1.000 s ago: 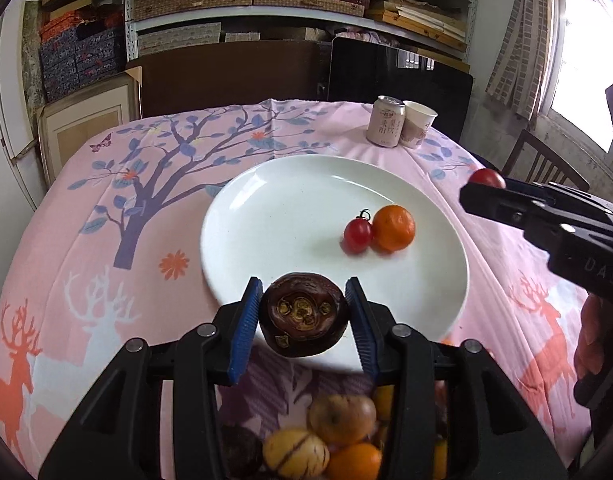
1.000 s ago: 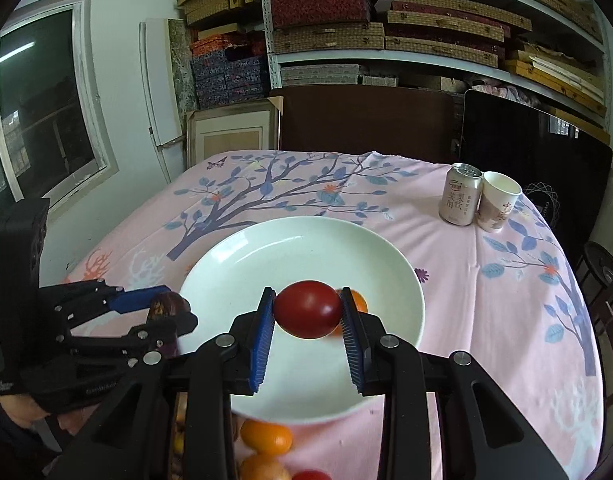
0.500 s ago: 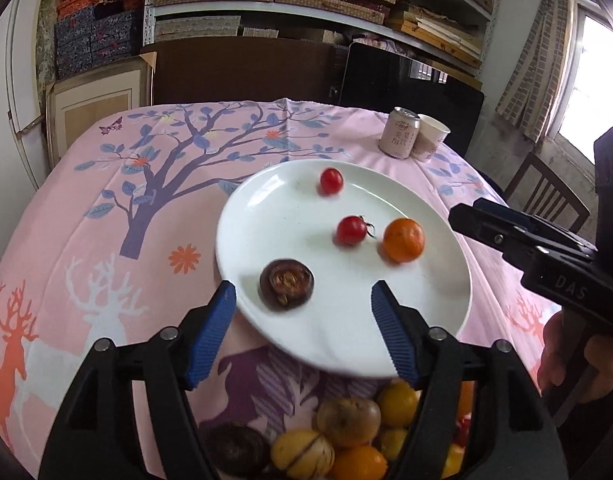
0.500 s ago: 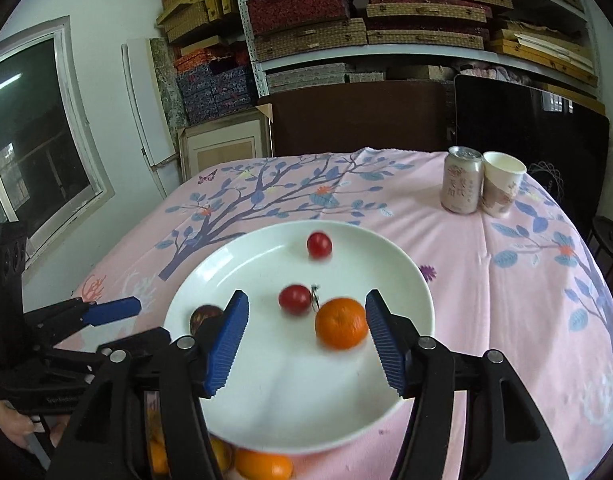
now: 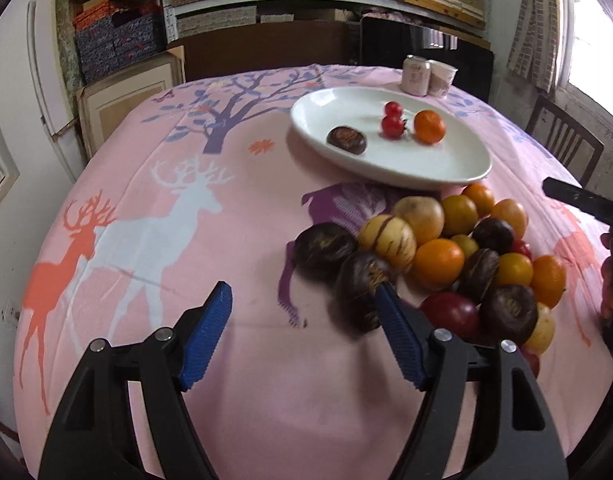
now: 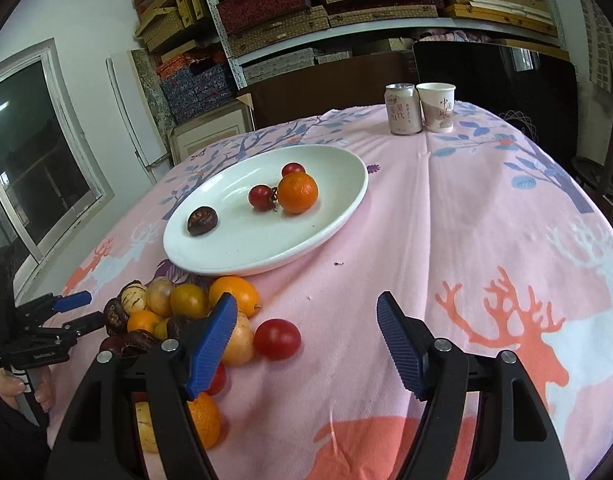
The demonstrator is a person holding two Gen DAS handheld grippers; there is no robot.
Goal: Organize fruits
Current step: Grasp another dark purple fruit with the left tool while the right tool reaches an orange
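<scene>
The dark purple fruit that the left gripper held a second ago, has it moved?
Yes. The dark purple fruit left the left gripper, whose jaws have just opened and are empty, and now lies on the white plate, left of the two tomatoes.

Both tongs (image 5: 302,336) (image 6: 308,340) agape, empty

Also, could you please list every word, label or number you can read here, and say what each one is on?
Paper cup: red vertical characters, seemingly "中国"; the rest is unclear.
Can: large Chinese characters, too blurred to read.
Left tongs: white print on the body, too small to read; the jaws have just been opening, with nothing between them.
Nothing else carries legible text.
</scene>
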